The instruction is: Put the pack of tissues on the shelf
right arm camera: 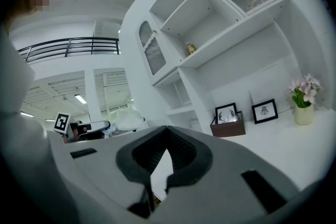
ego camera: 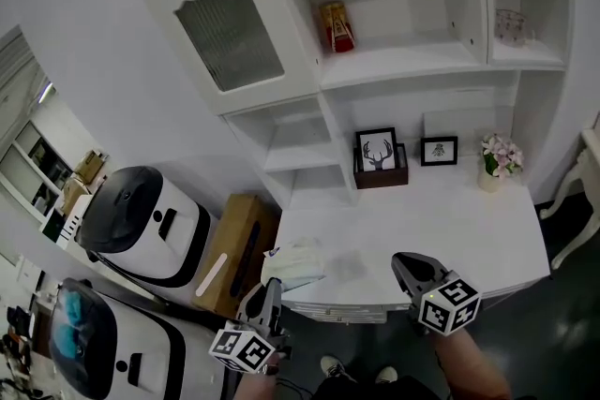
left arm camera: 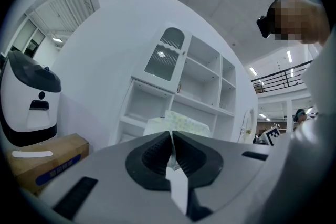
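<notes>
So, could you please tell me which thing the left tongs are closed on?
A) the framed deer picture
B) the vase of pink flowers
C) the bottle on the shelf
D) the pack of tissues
D: the left gripper view shows the left tongs shut on a thin flap of the pack of tissues, which sits just beyond their tips.

A white shelving unit (ego camera: 412, 61) stands against a white wall (ego camera: 84, 42) over dark floor (ego camera: 562, 323), ceiling strip lights (right arm camera: 81, 98) overhead.
</notes>
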Tool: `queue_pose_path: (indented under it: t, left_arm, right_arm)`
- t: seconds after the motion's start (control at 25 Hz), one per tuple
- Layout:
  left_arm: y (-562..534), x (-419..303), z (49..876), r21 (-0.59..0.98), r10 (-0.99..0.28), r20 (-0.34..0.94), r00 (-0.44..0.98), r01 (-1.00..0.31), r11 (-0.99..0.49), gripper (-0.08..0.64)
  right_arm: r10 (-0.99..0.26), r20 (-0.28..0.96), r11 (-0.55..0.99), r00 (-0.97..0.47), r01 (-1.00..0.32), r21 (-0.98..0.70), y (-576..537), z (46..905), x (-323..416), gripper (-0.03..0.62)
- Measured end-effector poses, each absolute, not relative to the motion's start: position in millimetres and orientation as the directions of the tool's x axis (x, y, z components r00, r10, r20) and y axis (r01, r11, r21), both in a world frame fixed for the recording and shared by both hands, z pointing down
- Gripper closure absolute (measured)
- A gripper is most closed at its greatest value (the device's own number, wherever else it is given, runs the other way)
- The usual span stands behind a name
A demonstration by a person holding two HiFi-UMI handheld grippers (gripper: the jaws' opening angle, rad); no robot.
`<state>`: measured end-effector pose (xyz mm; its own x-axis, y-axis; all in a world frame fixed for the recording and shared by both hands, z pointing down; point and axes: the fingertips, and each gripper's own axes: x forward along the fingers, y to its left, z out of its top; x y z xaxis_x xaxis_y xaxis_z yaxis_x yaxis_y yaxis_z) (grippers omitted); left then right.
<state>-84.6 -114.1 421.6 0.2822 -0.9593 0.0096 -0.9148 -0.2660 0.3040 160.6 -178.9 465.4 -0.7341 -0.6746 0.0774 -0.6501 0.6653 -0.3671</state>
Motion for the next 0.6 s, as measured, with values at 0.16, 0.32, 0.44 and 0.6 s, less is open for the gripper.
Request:
queue_pose_path:
  t: [0.16, 0.32, 0.44, 0.6]
  left_arm:
    - [-126, -86, 425, 0.311, -0.959, 0.008, 0.283, -0.912, -0.267, 0.551]
    - [-138, -89, 430, 0.320, -0.955, -0.001, 0.296, -0.905, -0.281, 0.551]
    - [-145, -93, 433, 0.330, -0.953, -0.009, 0.304, -0.899, -0.290, 0.551]
    - [-159, -102, 429, 0.327, -0.948, -0.029, 0.316, -0.894, -0.308, 0.551]
  right_arm:
    - [-0.684, 0.091, 0.649, -0.724, -0.661, -0.377, -179, 472, 163, 0.588]
    - [-0.703, 0.100, 0.628, -0.705, -0.680, -0.378, -186, 477, 167, 0.588]
    - [-0.710, 0.100, 0.624, -0.697, -0.689, -0.370, -190, 475, 163, 0.588]
    - [-0.725, 0.087, 0.618, -0.683, -0.702, -0.354, -200, 466, 158, 0.588]
